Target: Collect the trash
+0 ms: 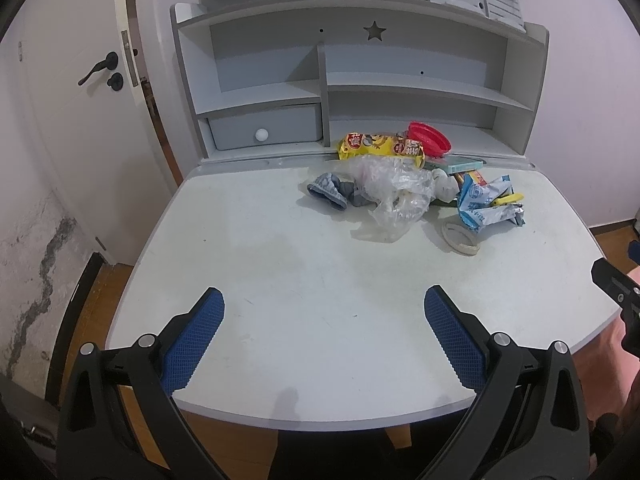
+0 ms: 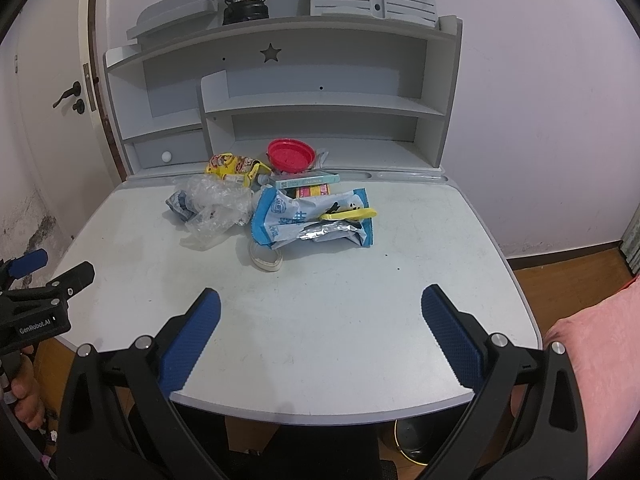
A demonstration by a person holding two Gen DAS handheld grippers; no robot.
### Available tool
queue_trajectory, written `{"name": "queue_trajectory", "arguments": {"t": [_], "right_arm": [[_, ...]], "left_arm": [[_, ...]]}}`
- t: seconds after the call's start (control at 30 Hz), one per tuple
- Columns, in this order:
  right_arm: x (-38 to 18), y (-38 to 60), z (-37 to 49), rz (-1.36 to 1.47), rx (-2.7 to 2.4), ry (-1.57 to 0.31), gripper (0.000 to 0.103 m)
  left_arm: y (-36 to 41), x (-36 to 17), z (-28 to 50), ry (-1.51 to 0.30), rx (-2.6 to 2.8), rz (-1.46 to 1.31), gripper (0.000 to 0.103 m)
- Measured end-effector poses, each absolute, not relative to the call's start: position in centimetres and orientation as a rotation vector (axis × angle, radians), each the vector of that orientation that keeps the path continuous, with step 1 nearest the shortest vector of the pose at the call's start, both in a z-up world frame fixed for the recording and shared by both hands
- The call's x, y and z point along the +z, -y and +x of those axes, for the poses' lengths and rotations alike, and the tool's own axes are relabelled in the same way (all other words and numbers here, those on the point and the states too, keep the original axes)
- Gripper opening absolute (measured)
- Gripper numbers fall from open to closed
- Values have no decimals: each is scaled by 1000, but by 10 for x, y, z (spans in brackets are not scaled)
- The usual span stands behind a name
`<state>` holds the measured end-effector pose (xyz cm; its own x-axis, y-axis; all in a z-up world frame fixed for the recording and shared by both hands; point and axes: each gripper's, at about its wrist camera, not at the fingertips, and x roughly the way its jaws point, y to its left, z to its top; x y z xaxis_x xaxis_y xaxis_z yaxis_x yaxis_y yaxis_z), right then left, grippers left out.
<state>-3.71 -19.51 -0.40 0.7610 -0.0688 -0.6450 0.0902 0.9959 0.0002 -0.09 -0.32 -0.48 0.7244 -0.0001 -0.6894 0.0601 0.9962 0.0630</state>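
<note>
While both grippers are hovering over the near edge of the desk (image 1: 280, 320) with nothing between their wide-spread jaws, the trash is lying in a heap at the far side, just in front of the shelf unit (image 2: 320, 120). The blue wrapper (image 2: 316, 220) is stretching left to right across the right gripper (image 2: 320, 312)'s line of sight, nearly dead ahead of it, so that hand is looking the better placed. The left gripper (image 1: 324, 312) is facing the clear bag (image 1: 394, 196), ahead and slightly right.
</note>
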Motion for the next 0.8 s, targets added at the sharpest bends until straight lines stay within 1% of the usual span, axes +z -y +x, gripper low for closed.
{"name": "queue_trajectory", "arguments": {"t": [0.27,0.43,0.63,0.8], "right_arm": [[-9,199,-19,38,-71,-721,97],[-19,207,1,47,-53,-751,97],[-32,226,35,74,-33,-786,97],[-43,241,64,81,-21,-813,97]], "left_arm": [[3,-15,16,-801,-27,92,98],[3,-30,43,-861,-64,78,98],[0,-38,105,-910,-81,72,98],[18,-33,162,-911,-168,93,98]]}}
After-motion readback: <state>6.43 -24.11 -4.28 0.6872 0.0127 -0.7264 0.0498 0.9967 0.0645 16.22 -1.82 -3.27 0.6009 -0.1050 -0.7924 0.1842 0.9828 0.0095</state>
